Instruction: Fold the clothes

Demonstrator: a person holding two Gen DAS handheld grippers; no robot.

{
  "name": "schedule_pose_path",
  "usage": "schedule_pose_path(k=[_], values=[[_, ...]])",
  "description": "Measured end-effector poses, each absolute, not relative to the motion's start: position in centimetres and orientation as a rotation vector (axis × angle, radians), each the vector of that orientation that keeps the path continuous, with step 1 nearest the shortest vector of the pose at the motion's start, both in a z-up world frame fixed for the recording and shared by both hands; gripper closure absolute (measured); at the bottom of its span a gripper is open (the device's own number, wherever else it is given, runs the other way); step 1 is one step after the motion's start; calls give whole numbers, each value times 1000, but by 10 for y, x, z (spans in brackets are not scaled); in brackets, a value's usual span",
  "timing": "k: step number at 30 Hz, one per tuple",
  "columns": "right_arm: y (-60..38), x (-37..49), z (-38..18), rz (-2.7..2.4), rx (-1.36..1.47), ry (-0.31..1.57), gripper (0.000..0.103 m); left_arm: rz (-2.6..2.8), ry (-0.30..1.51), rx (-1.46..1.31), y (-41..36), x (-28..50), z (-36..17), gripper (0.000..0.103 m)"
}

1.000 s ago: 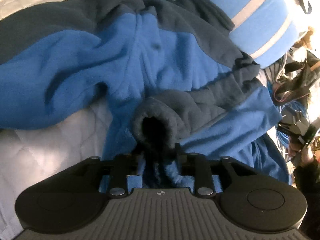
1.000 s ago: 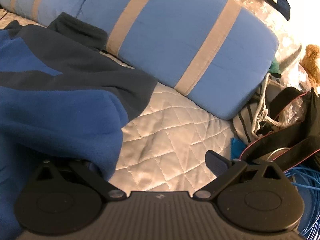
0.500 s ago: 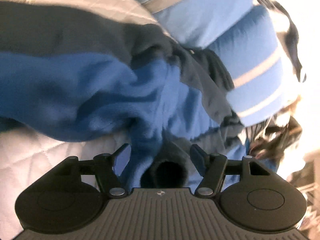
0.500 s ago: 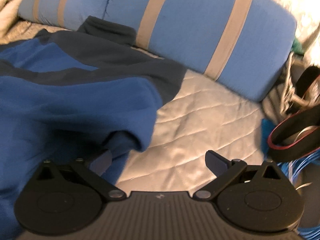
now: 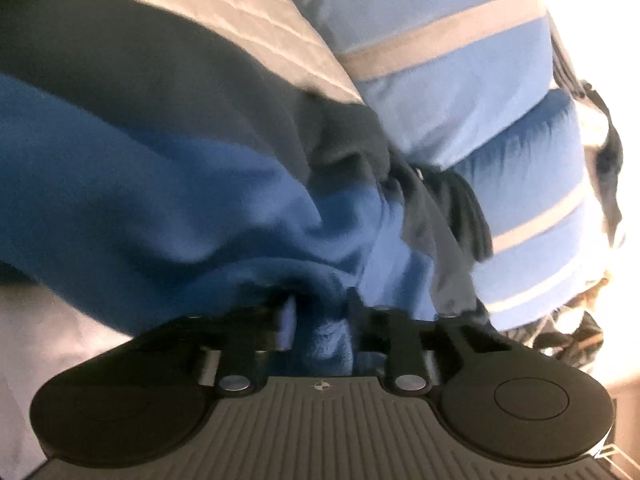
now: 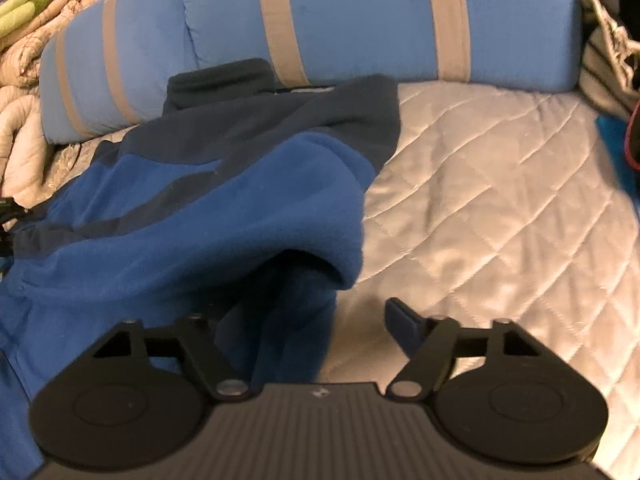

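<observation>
- Closing on a bunched fold of the blue fleece jacket [image 5: 168,200], the left gripper [image 5: 320,312] has its jaws drawn close together, with blue cloth squeezed between the pads.
- Beyond the left gripper's fingertips the jacket spreads out and to the left, a dark grey panel running along its far edge.
- Past the jacket, ahead and to the right of the left gripper, lies the blue striped pillow [image 5: 460,60], with the quilted bedspread [image 5: 260,28] showing between the two.
- The right gripper [image 6: 320,320] has its jaws spread wide and closing; a hanging blue fold of the jacket [image 6: 224,216] sits in the gap against the left finger, while the right finger [image 6: 404,320] stands clear of the cloth over the bedspread [image 6: 500,200].
- Ahead of the right gripper the jacket lies to the left, and the pillow [image 6: 360,16] sits across the far side.
- A beige comforter [image 6: 20,80] is bunched far off to the left of the right gripper.
</observation>
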State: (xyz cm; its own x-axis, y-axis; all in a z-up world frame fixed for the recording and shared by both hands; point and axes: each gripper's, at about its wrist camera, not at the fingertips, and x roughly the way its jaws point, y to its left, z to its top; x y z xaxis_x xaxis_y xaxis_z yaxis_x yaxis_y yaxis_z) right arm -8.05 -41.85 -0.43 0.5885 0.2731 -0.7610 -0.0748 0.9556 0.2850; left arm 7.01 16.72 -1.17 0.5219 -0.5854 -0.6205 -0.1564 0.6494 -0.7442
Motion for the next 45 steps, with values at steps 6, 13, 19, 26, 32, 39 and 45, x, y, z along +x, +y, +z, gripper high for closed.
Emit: schedule_pose_path(k=[6,13,19,26,32,39,45], values=[[-412,-77,-7,160,231,936,84,-254,943,-804,181,74,2,95],[-431,-80,4,89,167,947,93,-242,920,-716,187,79,13,96],[-423,-80,0,83,68,965,92,-209,941,-703,186,79,5,93],[-409,-85,3,87,-33,950,90,-188,960,-581,178,70,36,62],[-411,-86,0,86,-15,941,87,-356,987,-665,161,53,61,30],[-413,-86,0,86,-16,936,81,-454,1197,-760,133,51,27,28],[-413,-88,-1,81,-12,929,80,-362,1259,-822,132,51,-8,28]])
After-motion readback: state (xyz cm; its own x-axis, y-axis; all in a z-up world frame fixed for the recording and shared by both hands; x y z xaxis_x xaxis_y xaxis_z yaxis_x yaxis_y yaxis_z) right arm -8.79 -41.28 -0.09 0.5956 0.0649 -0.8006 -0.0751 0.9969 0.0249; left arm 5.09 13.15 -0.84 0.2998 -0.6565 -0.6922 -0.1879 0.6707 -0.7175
